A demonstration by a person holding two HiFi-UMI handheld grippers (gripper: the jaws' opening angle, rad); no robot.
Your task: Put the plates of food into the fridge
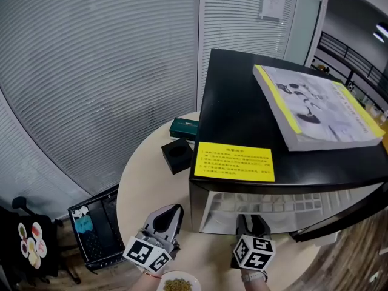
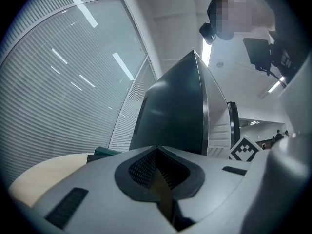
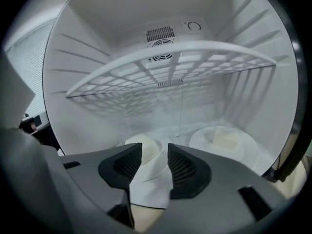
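With the right gripper [image 3: 154, 152] empty, jaws spread, at the nearer plate [image 3: 148, 144] inside the fridge [image 3: 78, 111], a skewed withdrawal may snag its rim or the wire shelf [image 3: 165, 79]; the left gripper [image 2: 157, 154], jaws pressed together, may knock the remaining plate [image 1: 179, 282] off the table [image 1: 145, 174]

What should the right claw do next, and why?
Probably back the right claw straight out of the fridge. Its jaws stand apart, not pressing on the plate that lies on the fridge floor beside a second plate, so that one seems delivered. Another plate of food waits at the near edge of the table.
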